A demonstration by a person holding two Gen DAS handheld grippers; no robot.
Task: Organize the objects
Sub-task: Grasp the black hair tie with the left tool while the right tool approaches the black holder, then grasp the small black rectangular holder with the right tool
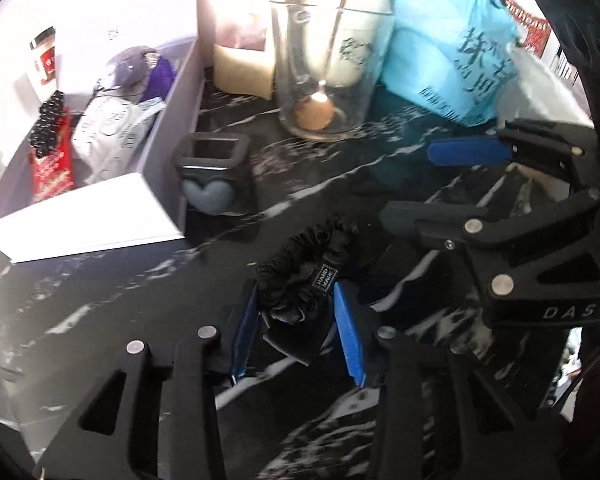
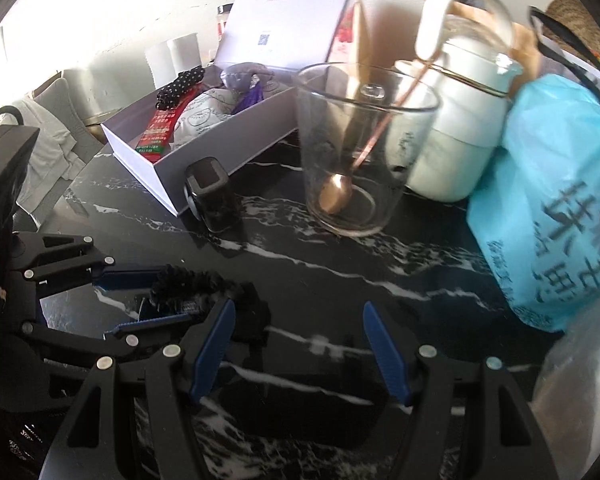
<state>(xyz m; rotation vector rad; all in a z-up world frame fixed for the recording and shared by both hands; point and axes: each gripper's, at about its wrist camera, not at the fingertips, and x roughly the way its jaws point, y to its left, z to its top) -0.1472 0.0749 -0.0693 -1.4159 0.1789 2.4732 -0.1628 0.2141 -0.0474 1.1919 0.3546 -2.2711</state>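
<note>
A black scrunchie with a small woven label lies on the black marble table. My left gripper is shut on it, its blue pads pressing on its near part from both sides. In the right wrist view the same scrunchie sits in the left gripper at the lower left. My right gripper stands open just beside it, with only table between its fingers. The left wrist view shows the right gripper at the right, apart from the scrunchie.
An open white box at the left holds a red packet, a white pouch and a purple sachet. Next to it stands a small black holder with a grey heart. Behind are a glass beaker with a spoon, a white jar and a blue bag.
</note>
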